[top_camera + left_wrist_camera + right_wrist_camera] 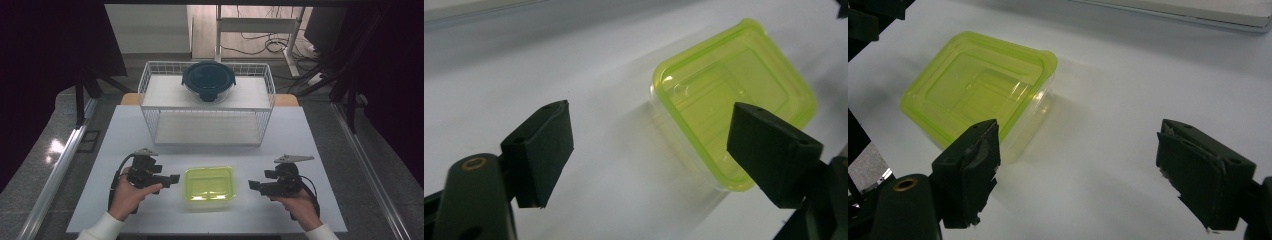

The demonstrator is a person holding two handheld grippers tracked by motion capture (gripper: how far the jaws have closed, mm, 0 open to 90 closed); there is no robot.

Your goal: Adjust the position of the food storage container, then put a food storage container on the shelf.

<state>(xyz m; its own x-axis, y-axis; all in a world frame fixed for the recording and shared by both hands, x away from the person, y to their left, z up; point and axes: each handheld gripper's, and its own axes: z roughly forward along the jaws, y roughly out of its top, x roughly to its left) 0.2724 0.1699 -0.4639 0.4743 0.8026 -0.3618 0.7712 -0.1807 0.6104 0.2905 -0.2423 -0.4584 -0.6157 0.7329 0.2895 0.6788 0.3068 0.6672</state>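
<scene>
A clear square container with a lime-green lid (209, 186) sits near the front middle of the white table (310, 145). My left gripper (169, 180) hovers just left of it, open, jaws pointing right at it. My right gripper (256, 186) hovers just right of it, open, jaws pointing left. In the left gripper view the container (734, 95) lies ahead to the right, partly behind the right jaw. In the right gripper view the container (978, 82) lies ahead to the left, beyond the left jaw. Nothing is between either pair of jaws.
A white wire shelf rack (206, 102) stands at the back of the table. On its top shelf rests a round glass container with a dark blue lid (208, 80). Bare table lies between rack and green-lidded container.
</scene>
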